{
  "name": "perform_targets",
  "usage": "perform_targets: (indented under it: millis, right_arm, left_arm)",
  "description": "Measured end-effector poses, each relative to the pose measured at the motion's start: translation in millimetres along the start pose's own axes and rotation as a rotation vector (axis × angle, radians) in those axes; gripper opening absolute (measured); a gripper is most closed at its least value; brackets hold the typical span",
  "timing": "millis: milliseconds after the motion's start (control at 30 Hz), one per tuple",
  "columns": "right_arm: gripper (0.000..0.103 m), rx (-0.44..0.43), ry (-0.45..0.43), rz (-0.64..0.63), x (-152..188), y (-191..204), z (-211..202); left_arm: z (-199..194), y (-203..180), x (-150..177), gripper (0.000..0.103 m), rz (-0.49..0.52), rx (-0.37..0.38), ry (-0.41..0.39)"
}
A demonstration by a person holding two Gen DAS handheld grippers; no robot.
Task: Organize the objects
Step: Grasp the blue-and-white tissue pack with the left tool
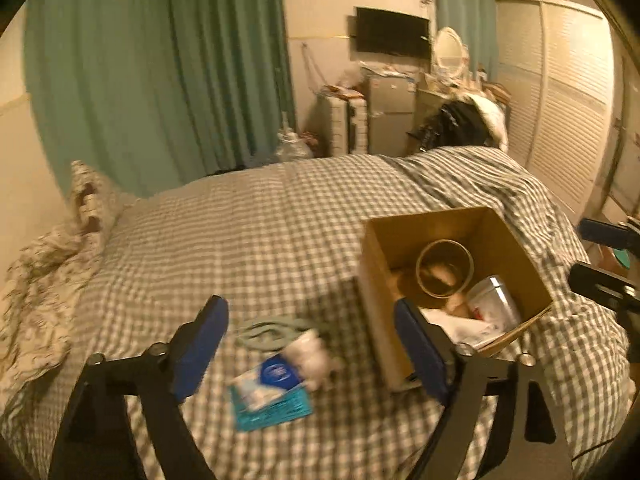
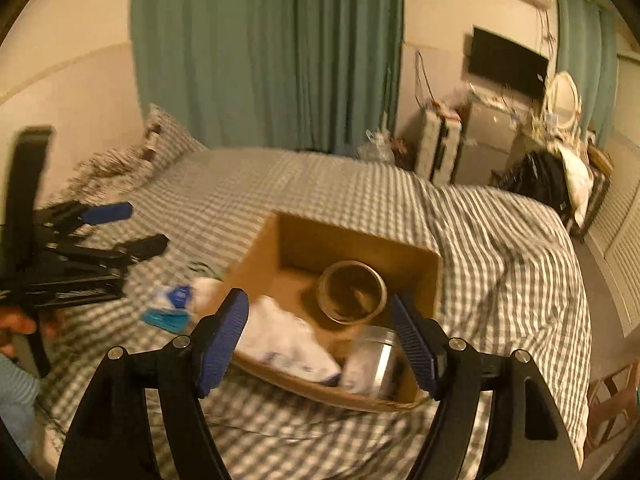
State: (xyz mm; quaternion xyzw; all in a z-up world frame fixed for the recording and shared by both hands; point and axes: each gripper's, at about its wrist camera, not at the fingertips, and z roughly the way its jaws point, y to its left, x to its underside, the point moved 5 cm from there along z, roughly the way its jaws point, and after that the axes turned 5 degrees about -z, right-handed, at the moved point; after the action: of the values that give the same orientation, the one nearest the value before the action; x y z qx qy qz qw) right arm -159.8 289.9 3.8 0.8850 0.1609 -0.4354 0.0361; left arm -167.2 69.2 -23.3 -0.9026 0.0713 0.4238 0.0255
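Note:
An open cardboard box [image 1: 440, 228] [image 2: 340, 244] sits on the checked bed [image 1: 260, 220] [image 2: 320, 184]. Inside it lie a round ring-shaped tin [image 1: 444, 268] [image 2: 352, 292], a metal can [image 1: 494, 304] [image 2: 376, 356] and a white packet [image 1: 460, 328] [image 2: 284, 336]. Left of the box, on the cover, are a blue and teal packet [image 1: 272, 392] [image 2: 172, 300], a white fluffy item [image 1: 316, 354] and a greenish band [image 1: 272, 332]. My left gripper [image 1: 310, 320] [image 2: 136, 228] hangs open above those loose items, holding nothing. My right gripper [image 2: 318, 306] [image 1: 588, 254] is open over the box's near side, empty.
A patterned pillow and crumpled bedding [image 1: 60, 260] lie at the bed's left. Green curtains [image 1: 160, 72] hang behind. Beyond the bed's far end stand a small fridge [image 1: 390, 116], a wall television [image 1: 392, 36] and louvred wardrobe doors [image 1: 560, 100]. A person's hand [image 2: 16, 324] holds the left gripper.

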Motion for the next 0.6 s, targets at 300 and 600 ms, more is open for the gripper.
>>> perform_targets:
  millis: [300, 600]
  right_arm:
    - [0.078, -0.101, -0.091, -0.05, -1, 111, -8]
    - [0.078, -0.2, 0.078, -0.126, 6, 178, 94]
  left_arm:
    - [-23, 78, 46, 0.099, -0.109, -0.144, -0.019]
    - [33, 121, 88, 0.099, -0.193, -0.249, 0.072]
